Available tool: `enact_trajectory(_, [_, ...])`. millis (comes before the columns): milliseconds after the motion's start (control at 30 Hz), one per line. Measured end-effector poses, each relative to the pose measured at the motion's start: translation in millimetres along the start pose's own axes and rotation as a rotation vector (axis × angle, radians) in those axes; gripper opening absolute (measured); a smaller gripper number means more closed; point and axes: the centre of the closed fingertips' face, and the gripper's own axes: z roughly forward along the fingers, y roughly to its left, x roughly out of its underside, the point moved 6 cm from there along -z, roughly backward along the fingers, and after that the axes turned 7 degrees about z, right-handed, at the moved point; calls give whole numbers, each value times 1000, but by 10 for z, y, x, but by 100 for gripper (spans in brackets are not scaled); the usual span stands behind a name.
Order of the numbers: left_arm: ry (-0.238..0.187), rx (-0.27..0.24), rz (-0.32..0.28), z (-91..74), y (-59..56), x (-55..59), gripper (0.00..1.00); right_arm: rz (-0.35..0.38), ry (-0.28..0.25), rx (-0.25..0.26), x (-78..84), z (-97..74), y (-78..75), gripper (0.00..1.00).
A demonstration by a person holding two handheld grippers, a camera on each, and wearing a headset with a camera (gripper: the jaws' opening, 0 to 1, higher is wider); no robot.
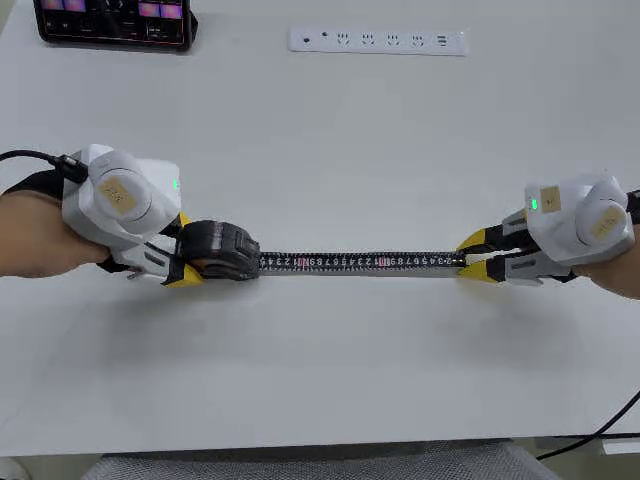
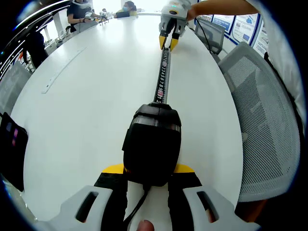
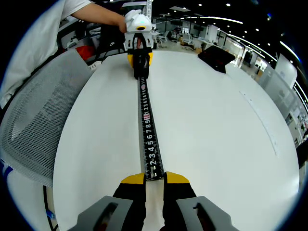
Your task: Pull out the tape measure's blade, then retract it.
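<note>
Our left gripper at 9 o'clock pinching the case, our right gripper pinching the blade, we are risking a whip-back if it slips.

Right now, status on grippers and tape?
Left gripper shut on tape measure case. Right gripper shut on blade, pulled out flat along table. Power strip far back, no obstruction.

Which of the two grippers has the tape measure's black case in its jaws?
The left gripper: its jaws clamp the case, while the right gripper pinches the end of the blade.
</note>
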Motion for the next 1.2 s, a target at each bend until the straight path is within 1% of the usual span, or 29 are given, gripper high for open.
enact_trajectory(133, [-2,-1,1,1,2,-1,27,6,7,5,41,-16,-17,9])
enact_trajectory(333, [-6,0,1,3,7,-4,27,13,12,6,62,-27,-17,9])
enact_trajectory(467, [0,-7,0,3,4,-11,27,15,13,11,59,-17,-22,9])
enact_trajectory(633, [6,-18,6,5,9,-11,28,18,13,5,59,-10,-15,10])
enact_trajectory(767, [-10,-25,-15,3,12,-13,28,21,24,2,61,12,-15,10])
enact_trajectory(933, [-6,-37,-12,0,7,-12,28,27,29,-1,67,4,-32,11])
enact_trajectory(1200, [-7,-39,-15,-3,3,-17,29,25,54,-2,53,4,-26,12])
